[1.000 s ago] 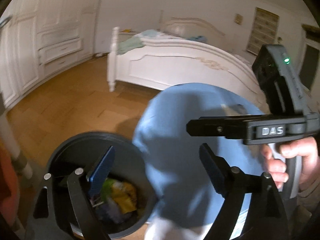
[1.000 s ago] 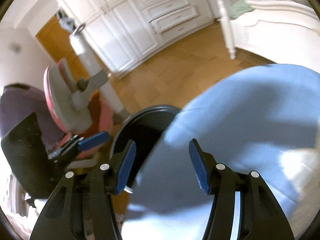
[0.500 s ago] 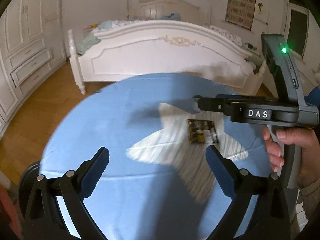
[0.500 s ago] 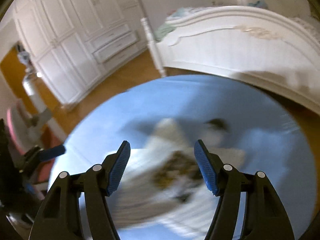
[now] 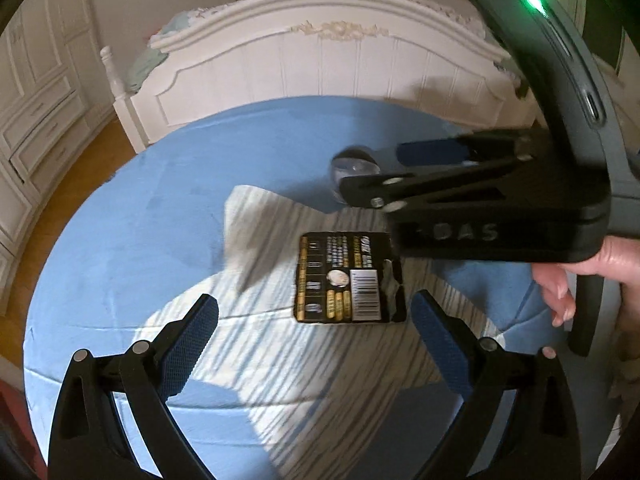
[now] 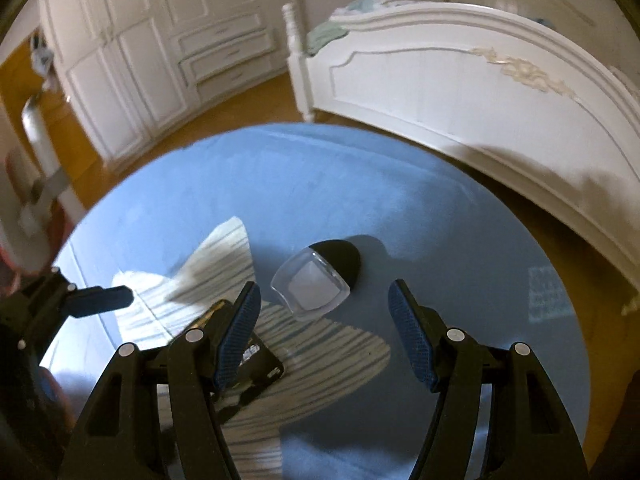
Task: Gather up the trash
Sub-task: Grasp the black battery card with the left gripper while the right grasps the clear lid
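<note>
A black battery blister card (image 5: pixel 349 278) lies on a round blue table (image 5: pixel 160 216) over a white star pattern. My left gripper (image 5: pixel 316 344) is open and empty, just short of the card. A clear plastic cup with a black base (image 6: pixel 316 280) lies on its side farther back; it also shows in the left wrist view (image 5: pixel 354 168). My right gripper (image 6: pixel 324 336) is open and empty, just above and short of the cup. The card's corner (image 6: pixel 256 364) shows behind the right gripper's left finger.
A white bed footboard (image 5: pixel 328 60) stands right behind the table. White cabinets with drawers (image 6: pixel 192 40) line the left wall over wood floor (image 6: pixel 240 104). A pink chair edge (image 6: pixel 24 184) is at far left. The right gripper body (image 5: pixel 500 200) hangs over the table's right side.
Both grippers swung away from the black trash bin and over the table, then dropped closer to it. The card and cup came into view. Both jaws stayed open.
</note>
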A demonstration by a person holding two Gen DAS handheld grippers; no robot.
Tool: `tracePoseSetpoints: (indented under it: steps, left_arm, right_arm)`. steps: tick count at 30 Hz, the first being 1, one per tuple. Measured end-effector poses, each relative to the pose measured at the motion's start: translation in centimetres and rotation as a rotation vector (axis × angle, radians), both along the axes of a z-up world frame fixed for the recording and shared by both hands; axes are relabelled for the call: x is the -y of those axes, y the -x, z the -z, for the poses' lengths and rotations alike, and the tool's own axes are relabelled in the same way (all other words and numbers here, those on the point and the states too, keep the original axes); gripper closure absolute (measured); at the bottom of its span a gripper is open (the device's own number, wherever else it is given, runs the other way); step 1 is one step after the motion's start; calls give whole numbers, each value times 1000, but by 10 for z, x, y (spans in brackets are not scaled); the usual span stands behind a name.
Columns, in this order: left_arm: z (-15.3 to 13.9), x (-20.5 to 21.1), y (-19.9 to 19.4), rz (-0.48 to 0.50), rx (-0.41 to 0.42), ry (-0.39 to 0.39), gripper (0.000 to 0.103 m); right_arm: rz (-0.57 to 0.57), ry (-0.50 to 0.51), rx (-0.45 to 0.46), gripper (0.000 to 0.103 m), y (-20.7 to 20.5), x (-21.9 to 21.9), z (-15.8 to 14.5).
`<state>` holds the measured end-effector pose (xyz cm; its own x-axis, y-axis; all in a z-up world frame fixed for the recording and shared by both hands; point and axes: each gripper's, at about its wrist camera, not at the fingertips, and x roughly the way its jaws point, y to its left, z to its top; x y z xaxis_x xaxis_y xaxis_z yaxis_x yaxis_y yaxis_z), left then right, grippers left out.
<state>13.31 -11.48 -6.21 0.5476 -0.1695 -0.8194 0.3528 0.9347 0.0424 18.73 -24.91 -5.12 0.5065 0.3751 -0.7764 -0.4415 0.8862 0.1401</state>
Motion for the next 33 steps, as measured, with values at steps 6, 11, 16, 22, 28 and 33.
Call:
tracePoseSetpoints:
  steps: [6, 11, 16, 22, 28, 33]
  left_arm:
    - [10, 8, -9, -22, -19, -15, 6]
    - [12, 12, -12, -27, 5, 2, 7]
    - [10, 21, -1, 27, 45, 7, 31]
    - [10, 20, 6, 58, 52, 12, 42]
    - [10, 11, 11, 77, 48, 32, 47]
    - [4, -6, 14, 58, 14, 104, 52]
  right_arm:
    - [-53, 93, 31, 41, -4, -15, 7]
    - [-48, 57, 21, 52, -9, -8, 7]
    - [-19, 9, 11, 52, -12, 5, 5]
    - [23, -46, 15, 52, -2, 25, -3]
    - [46, -78, 37, 52, 12, 40, -17]
    - [54, -95, 48, 52, 26, 45, -24]
